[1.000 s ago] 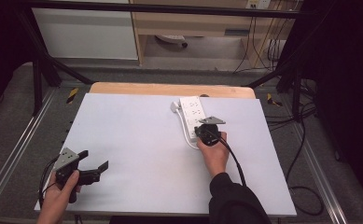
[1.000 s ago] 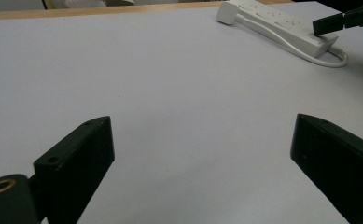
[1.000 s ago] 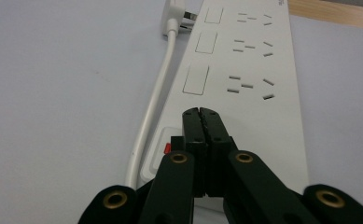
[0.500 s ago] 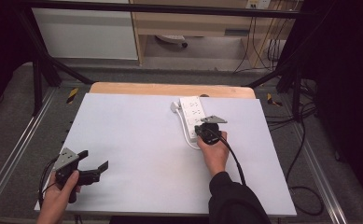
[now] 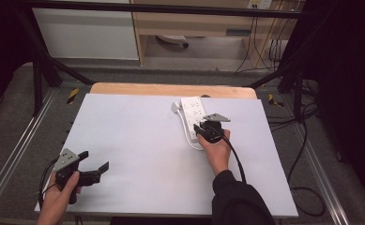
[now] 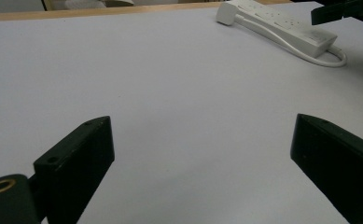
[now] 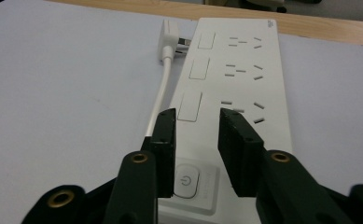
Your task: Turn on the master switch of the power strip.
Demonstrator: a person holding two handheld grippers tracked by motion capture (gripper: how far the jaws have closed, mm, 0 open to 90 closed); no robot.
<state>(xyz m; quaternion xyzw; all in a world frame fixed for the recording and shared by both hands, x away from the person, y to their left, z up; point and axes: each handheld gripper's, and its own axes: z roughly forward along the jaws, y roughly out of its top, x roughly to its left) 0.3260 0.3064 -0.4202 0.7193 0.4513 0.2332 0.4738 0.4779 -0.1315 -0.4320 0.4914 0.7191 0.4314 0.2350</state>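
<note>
A white power strip (image 5: 192,112) (image 7: 244,70) lies at the back middle of the white table sheet (image 5: 138,131), its plug (image 7: 170,39) resting beside its far end. My right gripper (image 5: 199,129) (image 7: 195,116) hovers over the strip's near end. Its jaws stand a narrow gap apart with nothing between them, just above the power button (image 7: 187,179). At the near left corner my left gripper (image 5: 95,160) (image 6: 202,130) is wide open over bare sheet. The left gripper view shows the strip (image 6: 282,25) far off, with the right gripper (image 6: 342,11) beside it.
A wooden table edge (image 5: 171,89) runs behind the sheet. The right gripper's black cable (image 5: 236,159) trails back along the forearm. Metal frame rails flank the table, and cables lie on the floor at the right.
</note>
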